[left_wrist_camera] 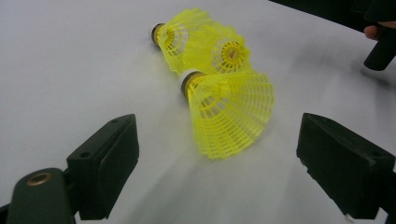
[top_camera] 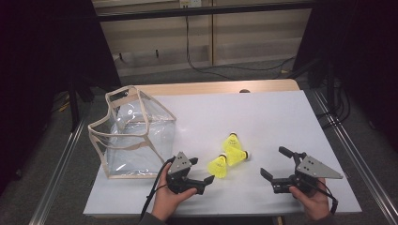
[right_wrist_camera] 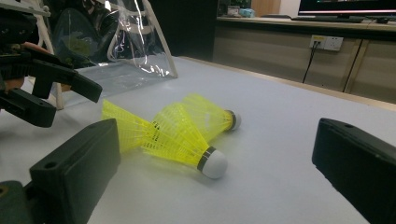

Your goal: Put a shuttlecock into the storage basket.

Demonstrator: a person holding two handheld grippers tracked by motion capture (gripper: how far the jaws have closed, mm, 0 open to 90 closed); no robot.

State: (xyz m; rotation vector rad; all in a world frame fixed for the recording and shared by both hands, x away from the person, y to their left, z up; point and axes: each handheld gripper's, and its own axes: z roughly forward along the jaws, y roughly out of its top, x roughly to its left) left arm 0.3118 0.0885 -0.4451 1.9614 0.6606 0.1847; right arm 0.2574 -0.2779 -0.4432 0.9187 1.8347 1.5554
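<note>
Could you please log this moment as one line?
left hand-held gripper: open, by nearest shuttlecock | right hand-held gripper: open, apart | shuttlecocks: three, on table | bag: upright

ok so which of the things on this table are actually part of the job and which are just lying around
Part of the job:
- three yellow shuttlecocks, lying together on the white table top
- left gripper, fingers open, pointed at the nearest shuttlecock
- right gripper, open, beside the pile
- likely the clear bag, standing open nearby

Just lying about:
- cables on the floor behind the table

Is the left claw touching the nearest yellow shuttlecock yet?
Apart. In the left gripper view, white table shows between both fingers of the left claw and the nearest shuttlecock.
</note>
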